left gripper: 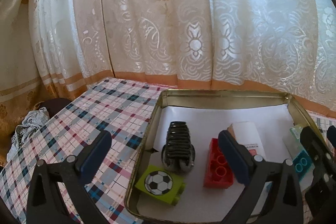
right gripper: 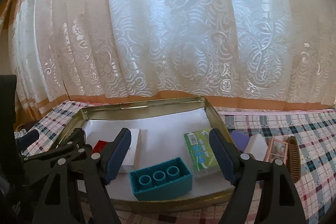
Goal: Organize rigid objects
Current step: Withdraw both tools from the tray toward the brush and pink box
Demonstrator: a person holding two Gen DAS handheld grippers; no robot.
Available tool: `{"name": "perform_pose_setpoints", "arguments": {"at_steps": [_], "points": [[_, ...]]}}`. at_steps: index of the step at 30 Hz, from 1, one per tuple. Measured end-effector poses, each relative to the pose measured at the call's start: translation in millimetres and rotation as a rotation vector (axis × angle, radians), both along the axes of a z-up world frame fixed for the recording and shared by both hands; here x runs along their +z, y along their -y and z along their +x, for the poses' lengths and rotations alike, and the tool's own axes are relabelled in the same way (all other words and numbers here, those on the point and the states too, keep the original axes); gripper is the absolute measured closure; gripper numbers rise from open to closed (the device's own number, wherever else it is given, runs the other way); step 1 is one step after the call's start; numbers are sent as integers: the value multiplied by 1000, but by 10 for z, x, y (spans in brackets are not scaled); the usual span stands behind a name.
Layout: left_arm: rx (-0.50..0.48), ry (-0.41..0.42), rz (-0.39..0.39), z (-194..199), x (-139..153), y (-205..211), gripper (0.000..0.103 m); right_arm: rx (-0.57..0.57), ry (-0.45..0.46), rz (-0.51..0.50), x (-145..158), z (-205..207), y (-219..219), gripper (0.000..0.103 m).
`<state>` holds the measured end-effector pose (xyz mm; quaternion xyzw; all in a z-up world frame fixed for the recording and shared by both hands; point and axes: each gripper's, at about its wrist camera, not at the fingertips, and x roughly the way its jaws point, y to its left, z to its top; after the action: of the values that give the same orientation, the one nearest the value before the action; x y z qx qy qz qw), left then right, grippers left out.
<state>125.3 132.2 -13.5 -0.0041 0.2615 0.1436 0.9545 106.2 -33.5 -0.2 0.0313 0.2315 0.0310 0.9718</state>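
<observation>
A gold metal tray (left gripper: 220, 93) lined with white paper sits on the plaid tablecloth (left gripper: 100, 119). In it lie a black ribbed object (left gripper: 178, 146), a green block with a football picture (left gripper: 160, 183), a red brick (left gripper: 218, 169) and a white box (left gripper: 247, 135). My left gripper (left gripper: 166, 156) is open and empty above the tray's left side. In the right wrist view the tray (right gripper: 147, 104) also holds a teal brick (right gripper: 161, 178), a green packet (right gripper: 200, 150) and the white box (right gripper: 132, 148). My right gripper (right gripper: 170, 152) is open and empty above the teal brick.
Right of the tray on the cloth (right gripper: 294, 129) lie a purple block (right gripper: 239, 139), a white block (right gripper: 256, 146), a pink box (right gripper: 277, 150) and a brown comb (right gripper: 294, 159). A patterned curtain (left gripper: 168, 24) hangs right behind the table. Crumpled cloth (left gripper: 27, 129) lies off the left edge.
</observation>
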Motion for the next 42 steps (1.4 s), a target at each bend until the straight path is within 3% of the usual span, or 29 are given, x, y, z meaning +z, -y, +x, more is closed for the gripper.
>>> {"name": "perform_pose_setpoints", "arguments": {"at_steps": [11,22,28,42], "points": [[-10,58,-2,-209,52,140,0,-24,4,7,13,-245,190,24],[-9,51,-52,-444,30,202,0,-18,14,-16,37,-410,292,24],[-60,32,-63,-537,4,337,0,11,24,-80,50,-527,328,24],[-187,14,-22,-693,6,868,0,-99,-59,-34,14,-630,1206,24]]}}
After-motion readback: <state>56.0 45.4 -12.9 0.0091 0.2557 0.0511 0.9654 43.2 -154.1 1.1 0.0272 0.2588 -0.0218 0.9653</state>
